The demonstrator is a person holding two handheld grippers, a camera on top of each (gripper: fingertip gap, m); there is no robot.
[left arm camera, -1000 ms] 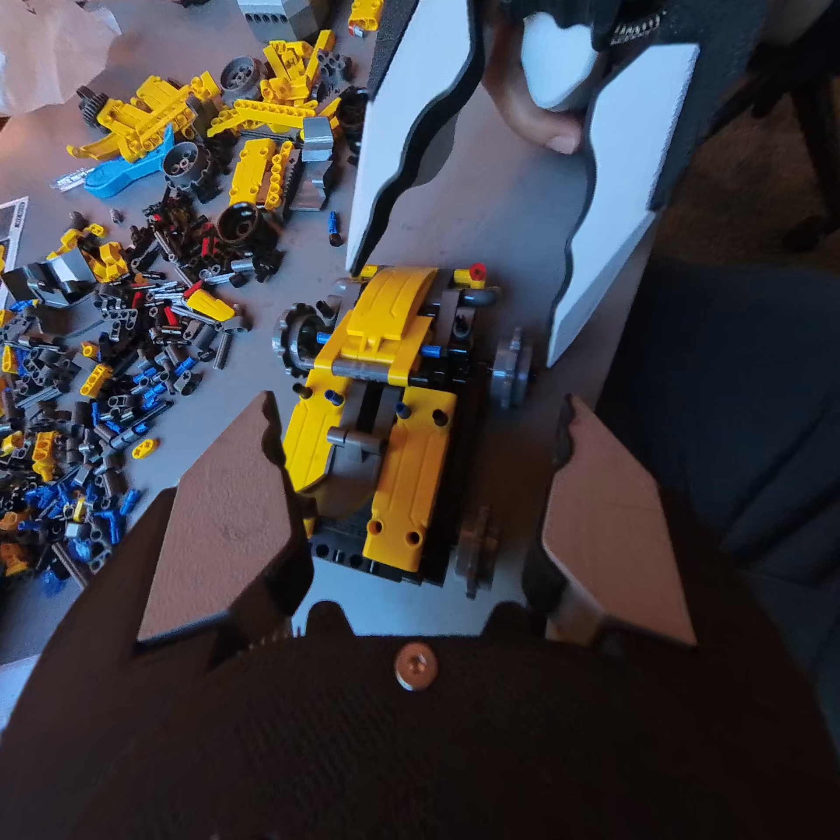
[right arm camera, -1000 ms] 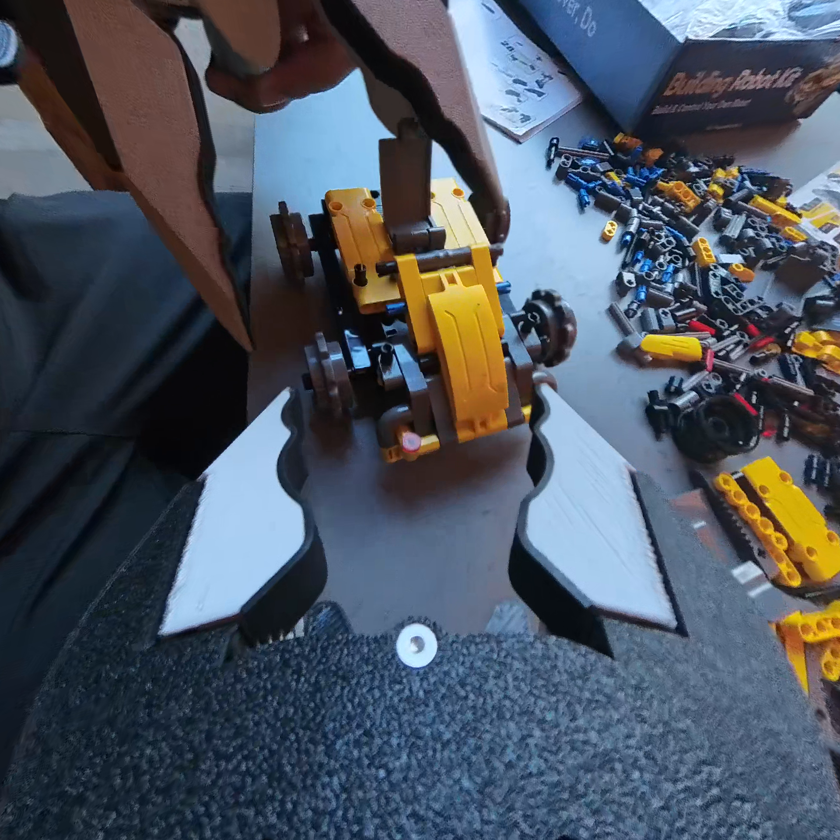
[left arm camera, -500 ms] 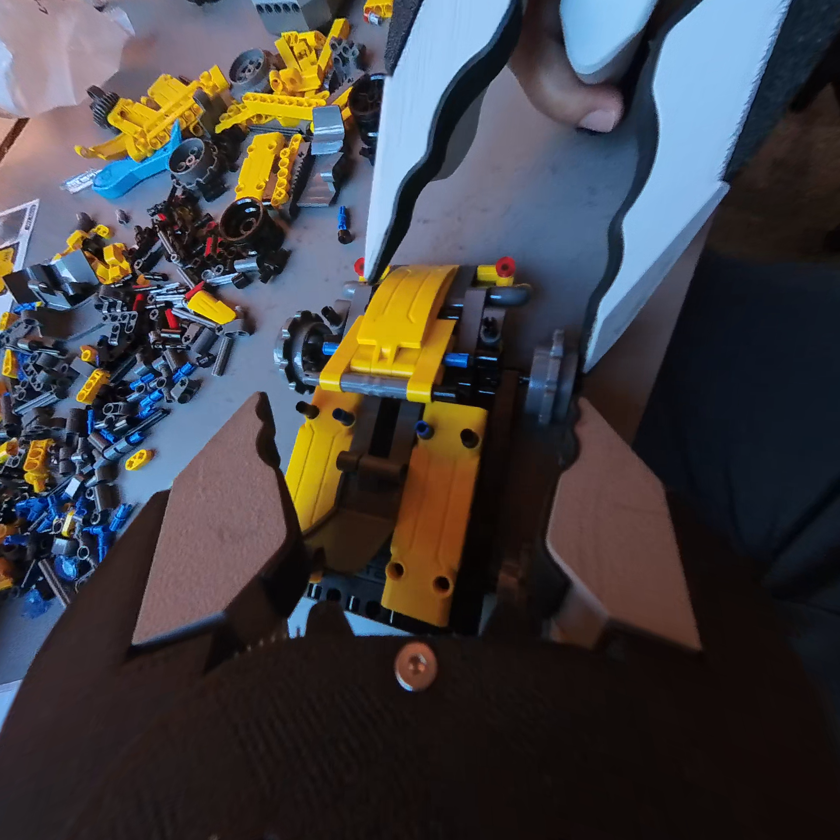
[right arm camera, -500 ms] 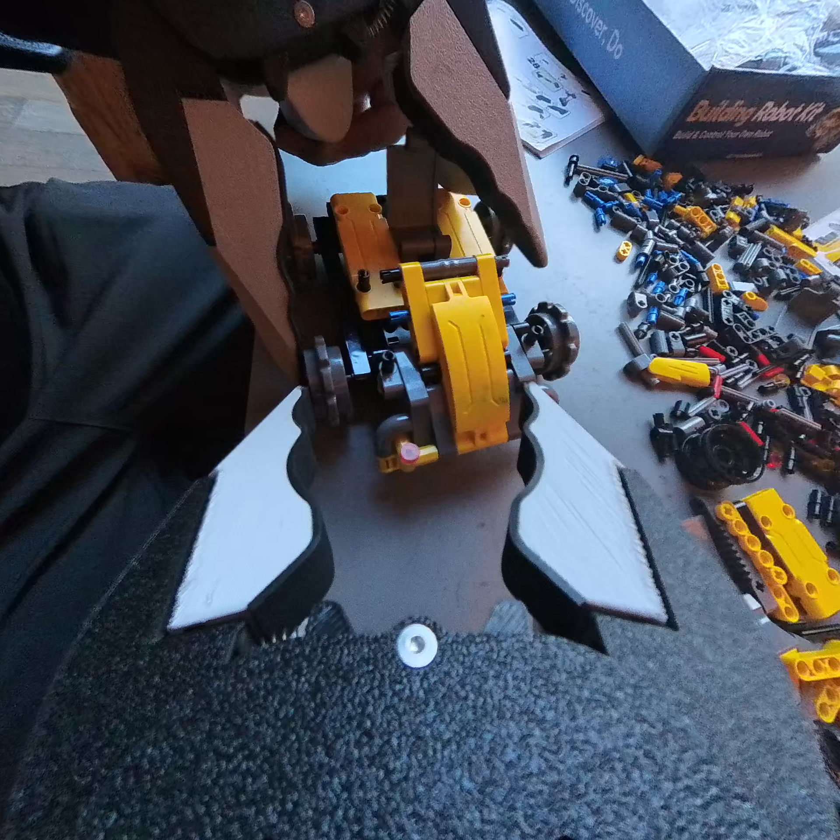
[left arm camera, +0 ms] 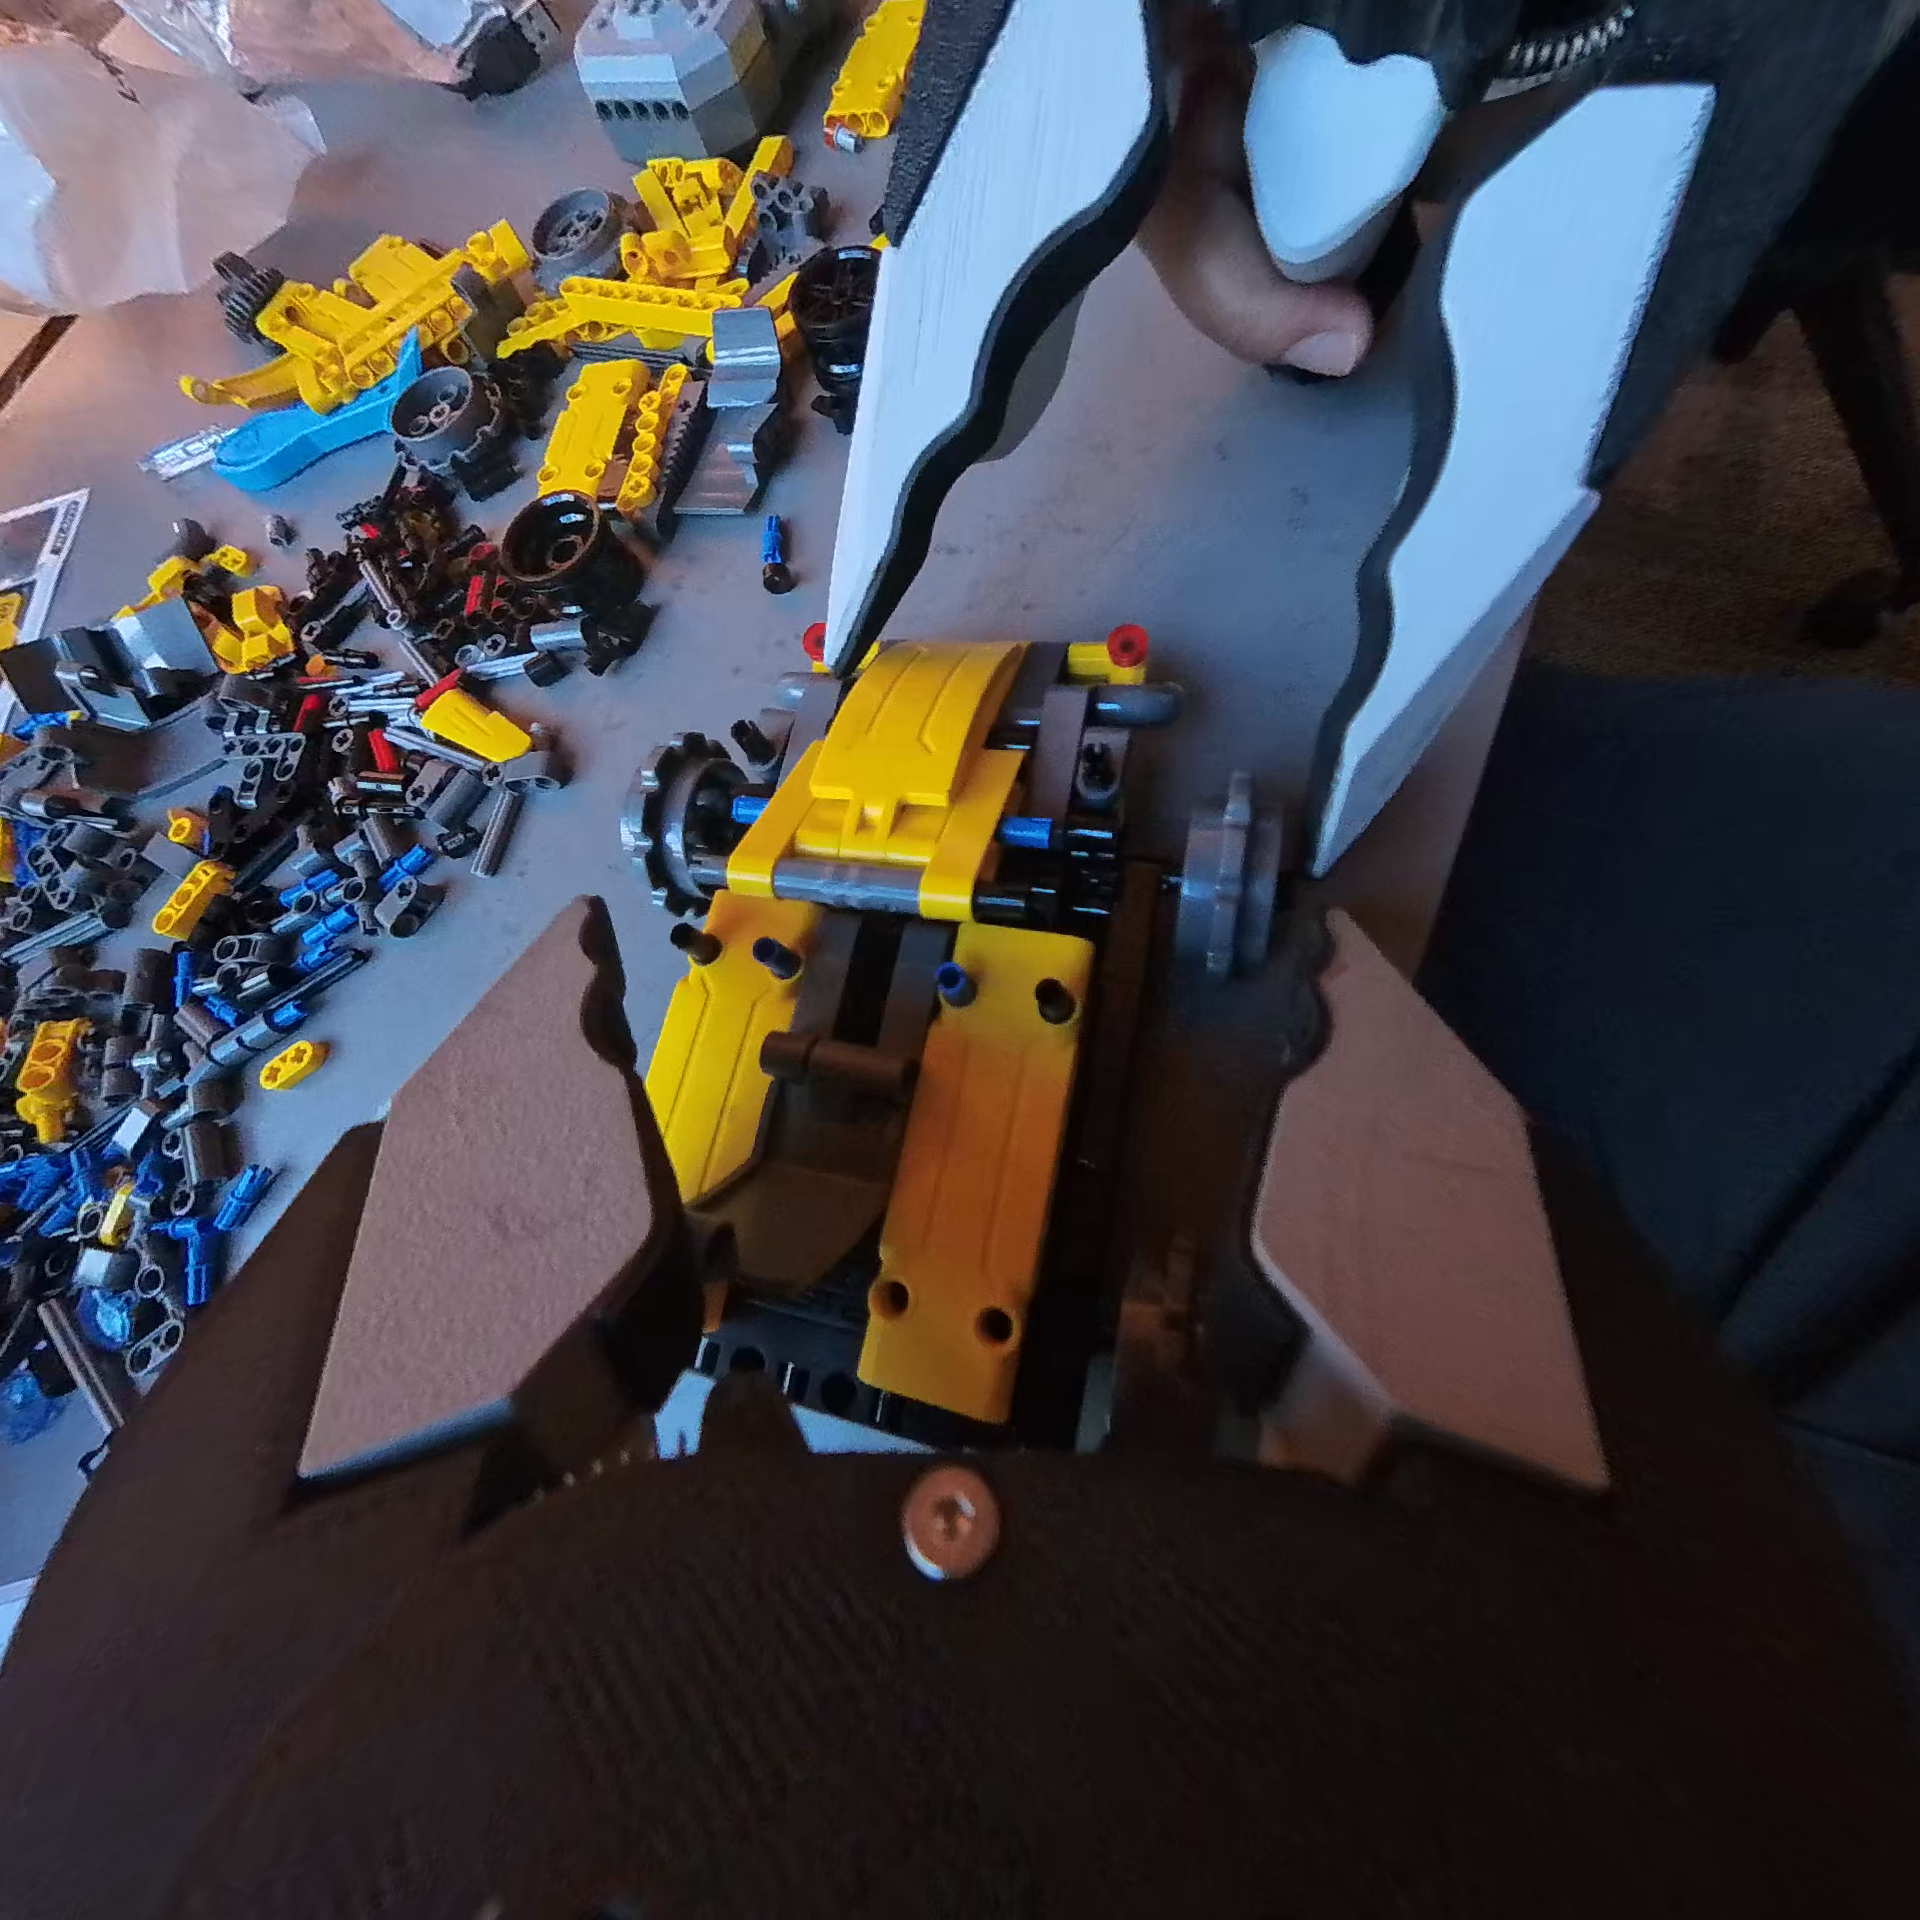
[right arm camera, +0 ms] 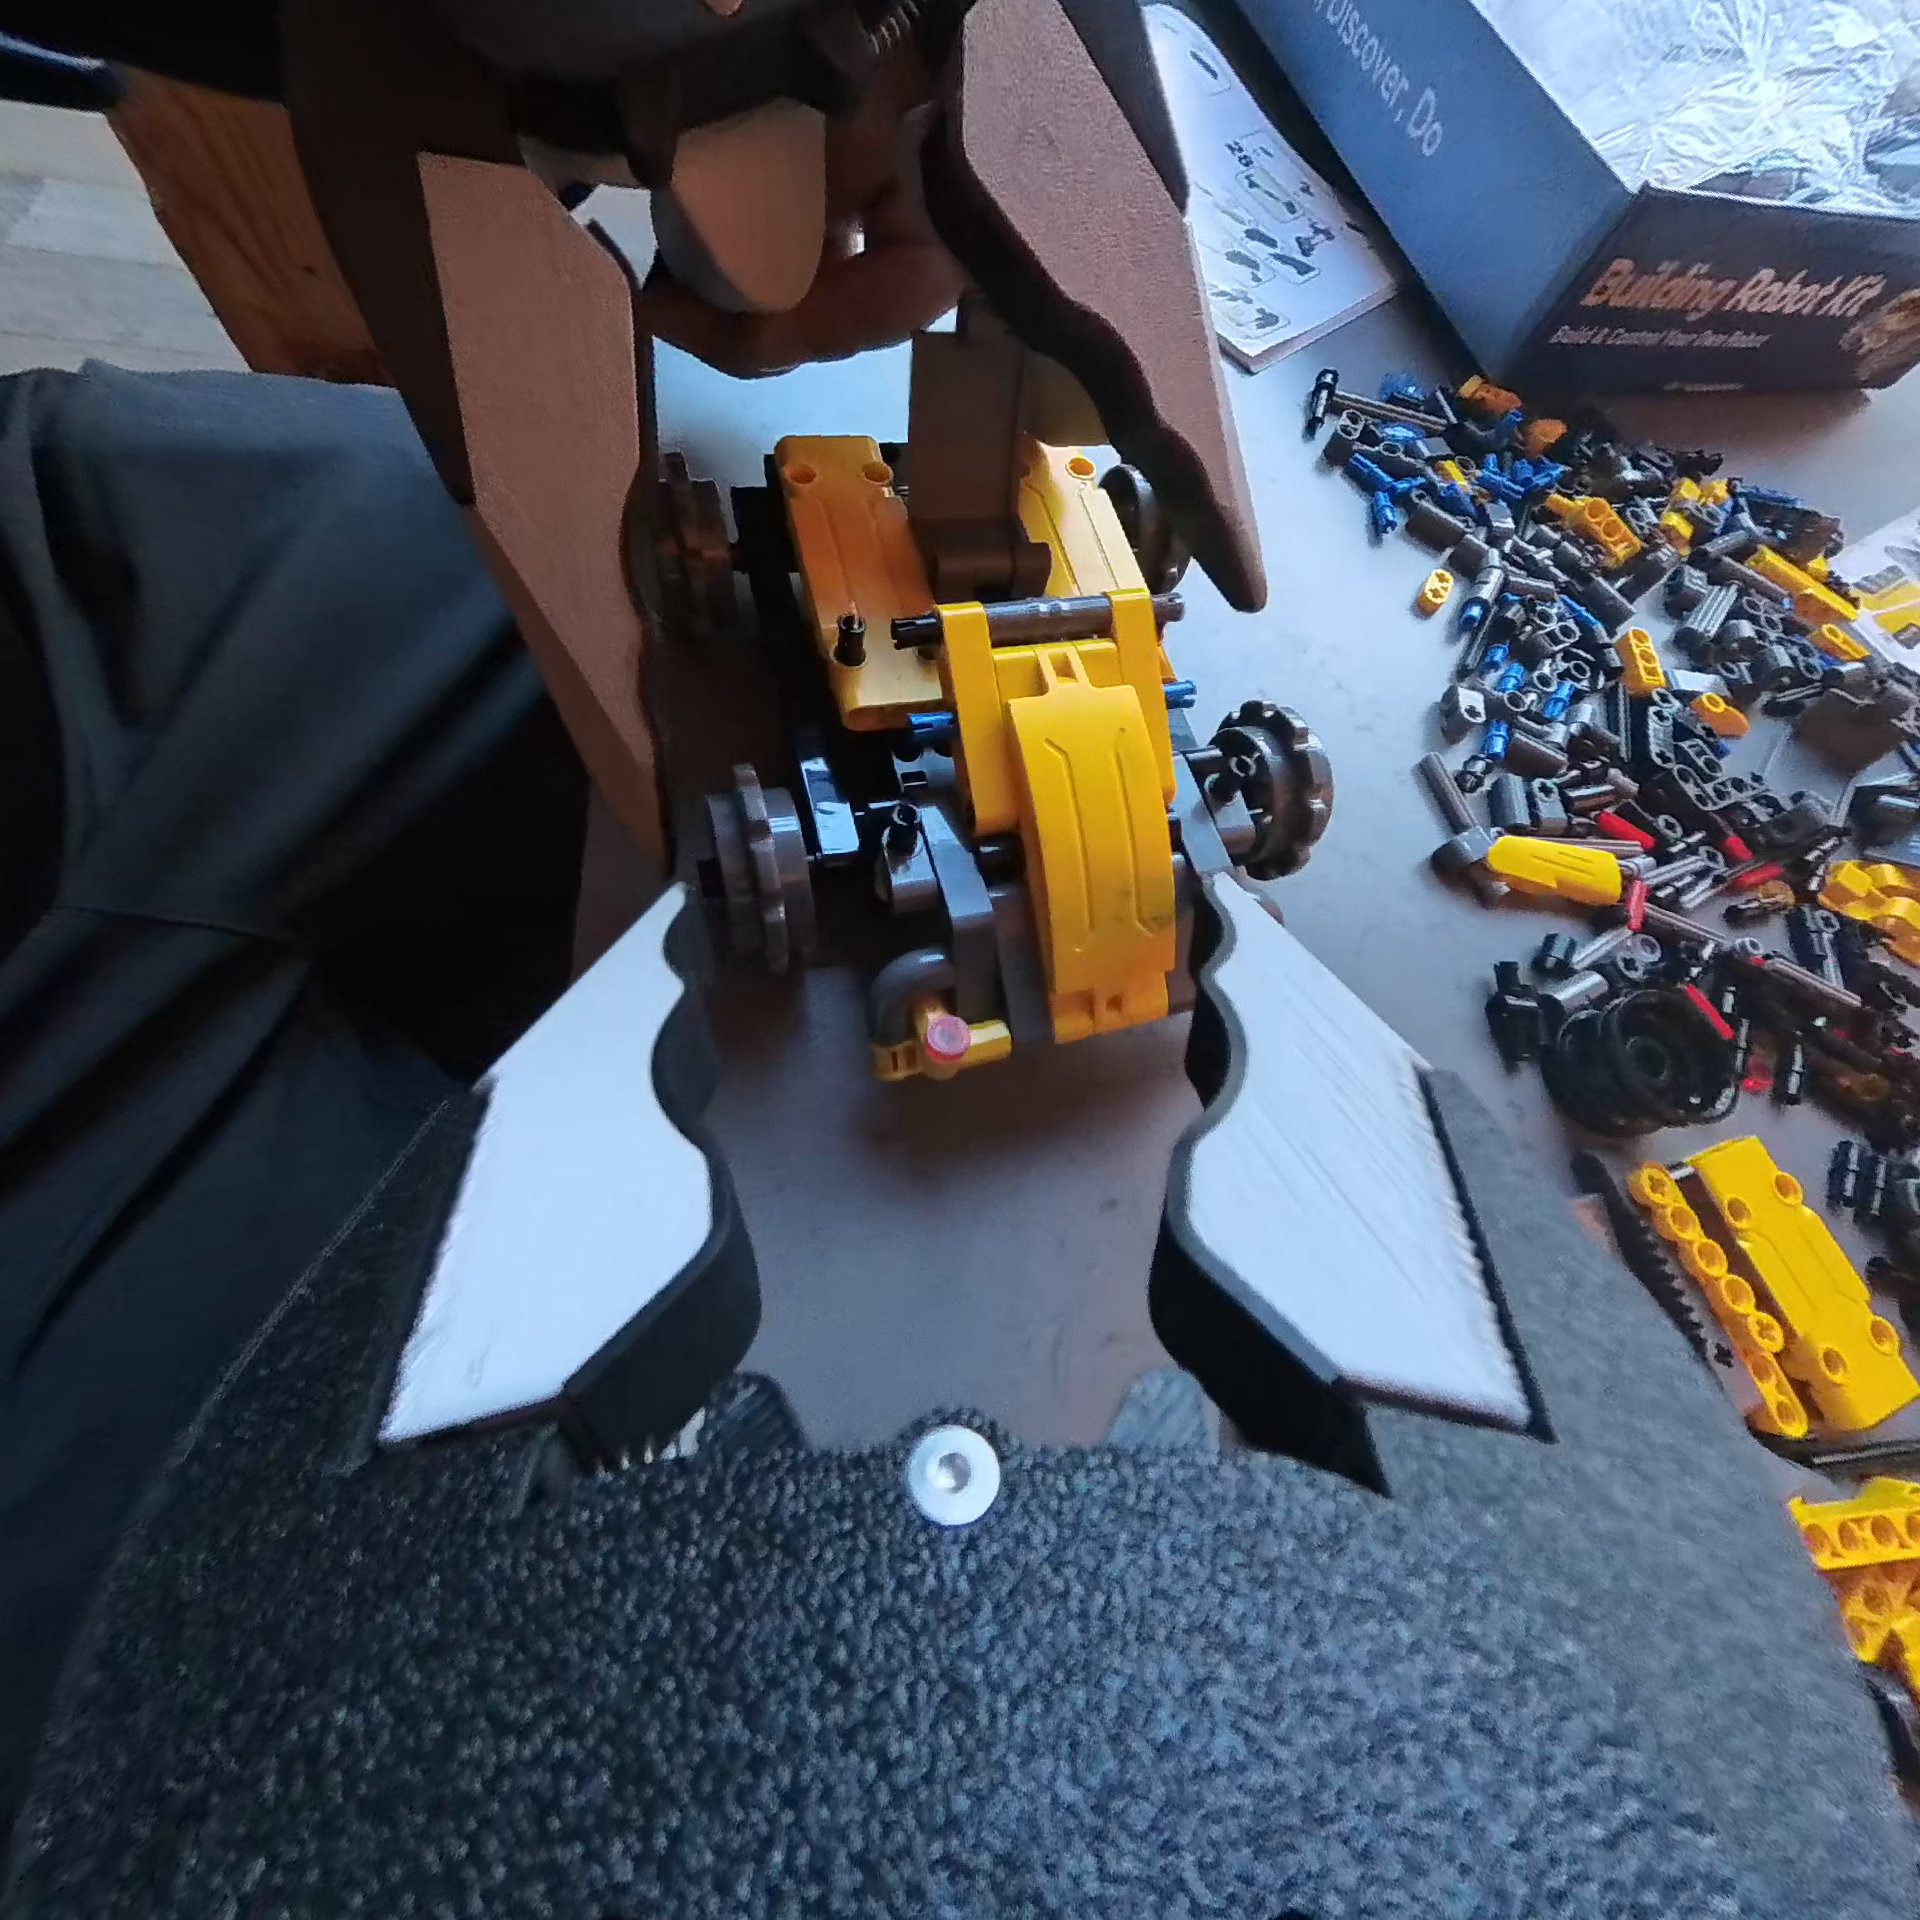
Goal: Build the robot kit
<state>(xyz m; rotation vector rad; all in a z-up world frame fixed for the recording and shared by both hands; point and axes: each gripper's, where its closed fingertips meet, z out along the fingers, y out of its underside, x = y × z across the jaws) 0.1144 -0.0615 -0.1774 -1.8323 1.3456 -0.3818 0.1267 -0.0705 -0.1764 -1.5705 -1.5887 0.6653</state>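
A yellow, black and grey brick-built vehicle model (left arm camera: 914, 831) with grey toothed wheels sits on the grey table (left arm camera: 1143, 499) near its edge. My left gripper (left arm camera: 961, 925), with brown fingers, is open and straddles the model's rear half. Its right finger lies against a grey wheel (left arm camera: 1226, 883). My right gripper (right arm camera: 945, 894), with white fingers, is open, and its tips flank the model's (right arm camera: 1081, 831) front end by the red-tipped part (right arm camera: 948, 1037). Each gripper shows in the other's view: the right (left arm camera: 1081, 764) and the left (right arm camera: 956, 727), facing each other over the model.
A large spread of loose small parts (left arm camera: 312, 779) covers the table beside the model, also in the right wrist view (right arm camera: 1662, 727). A blue kit box (right arm camera: 1662, 208) and an instruction booklet (right arm camera: 1268, 239) lie beyond. A plastic bag (left arm camera: 125, 156) sits far left. Dark clothing (left arm camera: 1714, 987) lies past the table edge.
My left gripper has moved forward so its fingers now straddle the model's rear. My right gripper has come closer to the model's front. Both stay open.
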